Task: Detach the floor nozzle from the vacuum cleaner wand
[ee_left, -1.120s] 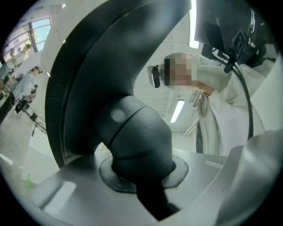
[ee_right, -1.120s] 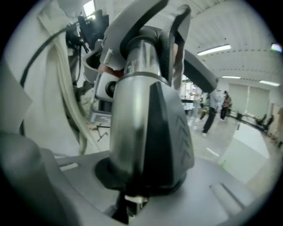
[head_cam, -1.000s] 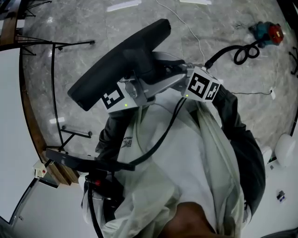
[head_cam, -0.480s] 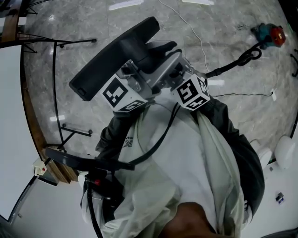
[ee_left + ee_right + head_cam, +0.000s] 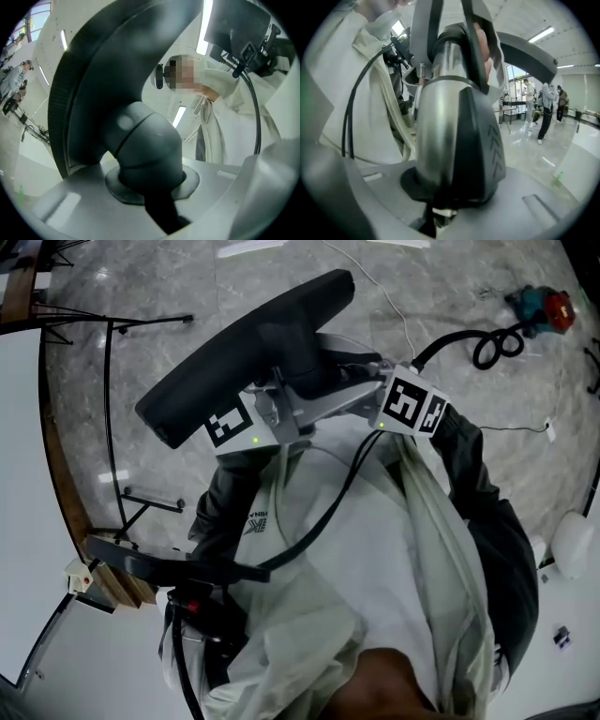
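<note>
The left gripper (image 5: 150, 197) has its jaws clamped on the grey swivel neck (image 5: 145, 145) of the floor nozzle (image 5: 234, 352). The right gripper (image 5: 445, 197) pinches the silver wand (image 5: 436, 126) at its black collar. Both meet before the person's chest, with the nozzle raised above the marble floor (image 5: 469, 296).

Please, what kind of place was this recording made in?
Probably a large indoor hall or lobby: a polished stone-like floor, long ceiling strip lights, and people standing far off across the open space.
</note>
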{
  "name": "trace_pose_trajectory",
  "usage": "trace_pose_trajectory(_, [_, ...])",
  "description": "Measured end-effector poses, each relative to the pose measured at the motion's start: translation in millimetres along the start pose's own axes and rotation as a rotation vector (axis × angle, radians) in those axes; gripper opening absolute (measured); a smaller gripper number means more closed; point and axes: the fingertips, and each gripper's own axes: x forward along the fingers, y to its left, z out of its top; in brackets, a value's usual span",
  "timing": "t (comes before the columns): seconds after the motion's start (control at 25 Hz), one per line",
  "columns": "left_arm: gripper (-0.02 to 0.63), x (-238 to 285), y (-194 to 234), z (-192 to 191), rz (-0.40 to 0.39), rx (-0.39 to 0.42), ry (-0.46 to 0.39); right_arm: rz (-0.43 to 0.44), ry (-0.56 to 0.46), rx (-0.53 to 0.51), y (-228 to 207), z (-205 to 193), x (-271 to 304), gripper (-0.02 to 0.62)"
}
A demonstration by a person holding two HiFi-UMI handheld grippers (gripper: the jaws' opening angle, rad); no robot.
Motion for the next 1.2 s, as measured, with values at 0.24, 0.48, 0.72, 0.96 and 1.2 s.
trace_pose_trajectory(0.24, [0.071, -5, 38, 8, 0.227, -0.003, 0.011, -0.453, 0.06, 0.062, -47, -12, 3, 0.083])
trace_pose_trajectory(0.48, [0.072, -9, 46, 11, 0.289, 0.001, 0.012, -0.617, 0.085, 0.056, -61, -11, 0, 0.084])
trace_pose_trajectory(0.72, [0.074, -3, 6, -1, -0.034, -0.024, 0.031, 0.034, 0.043, -0.001, 4, -5, 4, 0.086])
trace_pose_trajectory(0.96, [0.072, -5, 21, 4, -0.002, -0.028, 0.019, -0.084, 0.034, 0.043, -25, -2, 10, 0.086])
trace_pose_trajectory(1.2, [0.072, -21, 87, -4, 0.416, -0.064, 0.033, -0.602, 0.094, 0.131, -81, -26, 12, 0.087])
